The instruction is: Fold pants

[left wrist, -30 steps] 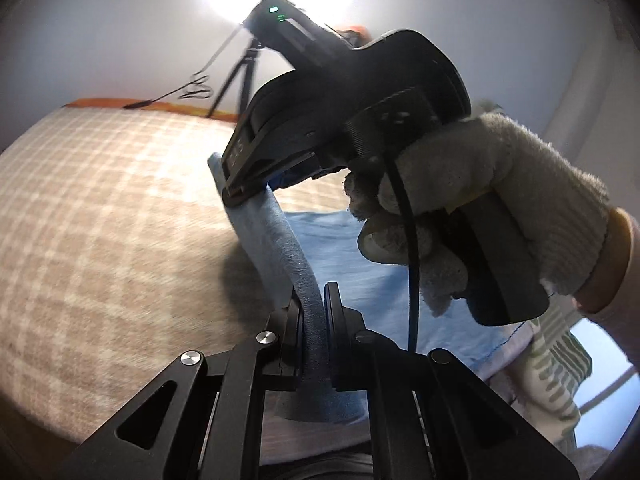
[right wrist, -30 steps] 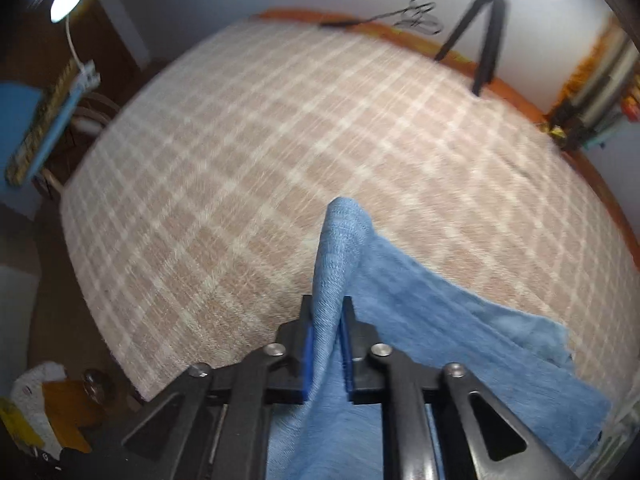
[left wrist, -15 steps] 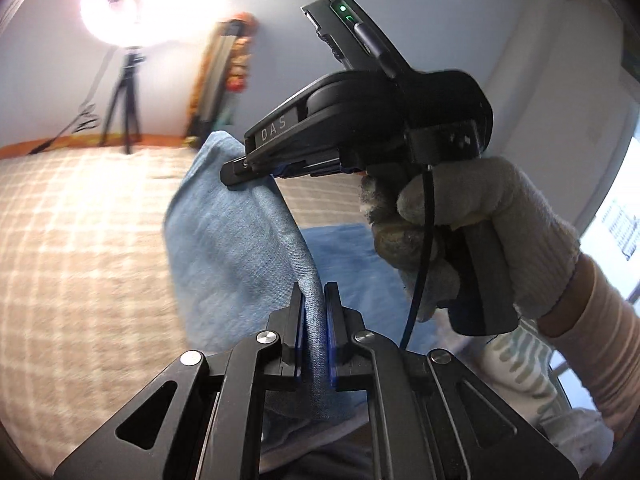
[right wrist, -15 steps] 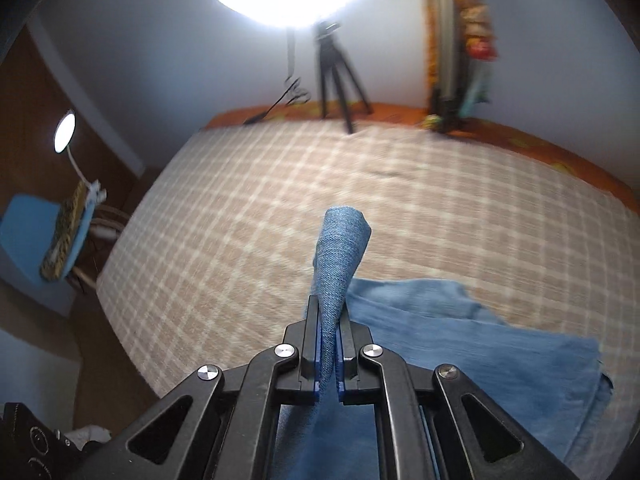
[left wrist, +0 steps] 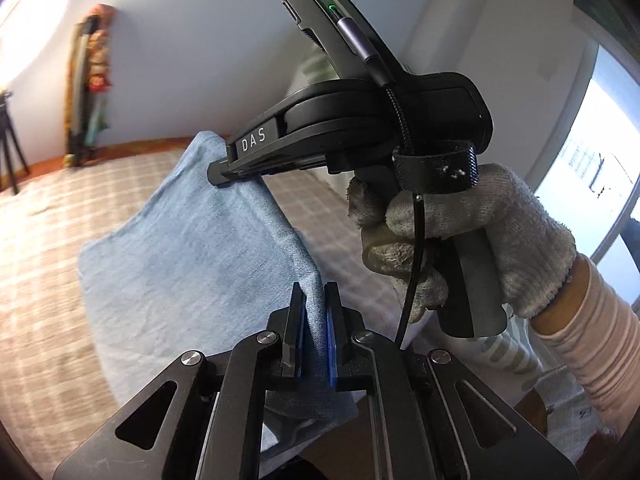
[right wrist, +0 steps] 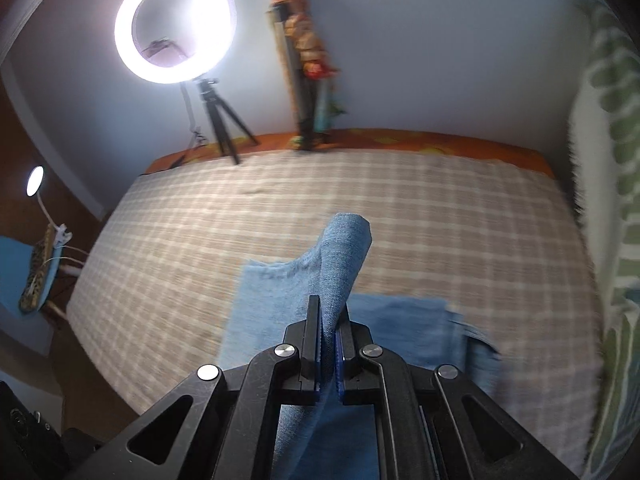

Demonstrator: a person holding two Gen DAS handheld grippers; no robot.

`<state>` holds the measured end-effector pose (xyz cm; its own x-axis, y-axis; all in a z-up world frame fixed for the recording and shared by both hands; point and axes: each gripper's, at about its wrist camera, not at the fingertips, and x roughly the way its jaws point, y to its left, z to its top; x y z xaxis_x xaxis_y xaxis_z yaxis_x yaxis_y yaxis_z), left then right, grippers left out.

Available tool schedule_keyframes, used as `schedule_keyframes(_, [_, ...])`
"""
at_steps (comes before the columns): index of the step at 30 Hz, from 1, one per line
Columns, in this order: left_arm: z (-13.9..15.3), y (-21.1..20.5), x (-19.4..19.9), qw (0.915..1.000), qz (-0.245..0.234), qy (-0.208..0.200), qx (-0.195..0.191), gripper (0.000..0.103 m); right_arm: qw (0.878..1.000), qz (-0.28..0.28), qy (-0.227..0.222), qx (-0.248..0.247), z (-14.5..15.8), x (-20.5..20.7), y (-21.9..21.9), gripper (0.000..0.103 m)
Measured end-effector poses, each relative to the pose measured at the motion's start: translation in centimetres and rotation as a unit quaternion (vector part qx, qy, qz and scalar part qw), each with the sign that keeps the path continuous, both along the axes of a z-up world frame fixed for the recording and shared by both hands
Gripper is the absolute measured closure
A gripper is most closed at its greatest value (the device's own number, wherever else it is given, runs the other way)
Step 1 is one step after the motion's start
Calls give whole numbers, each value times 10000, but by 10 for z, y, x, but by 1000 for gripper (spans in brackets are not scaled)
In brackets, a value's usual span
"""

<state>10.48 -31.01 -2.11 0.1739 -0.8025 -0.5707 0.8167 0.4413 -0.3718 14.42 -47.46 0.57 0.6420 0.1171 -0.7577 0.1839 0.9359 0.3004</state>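
Mid-fold: blue pants (right wrist: pixel 340 252) lifted off the checked bed (right wrist: pixel 180 240) at lower centre of both views, edge pinched by left gripper (left wrist: pixel 314 312) and right gripper (right wrist: pixel 328 344), fingers pressed together on cloth. Remaining: laying the raised edge over, smoothing.

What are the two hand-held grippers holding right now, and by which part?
Both clamp the blue denim pants: left hand-held gripper and right hand-held gripper each pinch a raised fold of its edge.

We read only "DAS", in white capitals on the side of the right claw (left wrist: pixel 216 174); nothing else is legible.
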Motion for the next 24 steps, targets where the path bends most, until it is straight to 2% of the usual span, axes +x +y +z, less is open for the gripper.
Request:
schedule_keyframes(10, [-31,-53,-18,9982,-408,23,444,96,9990,-367,167,190,-45,-36,-50,101])
schedule_keyframes(17, [-43,-72,-6,9975,-456,202,497,96,9985,-470,240,170,-65,-48,-64,101])
schedule_keyframes(24, [-46,-95,-3,9971,-471,376,459,96,9971,-562,389,337,-86,-38,-77,101])
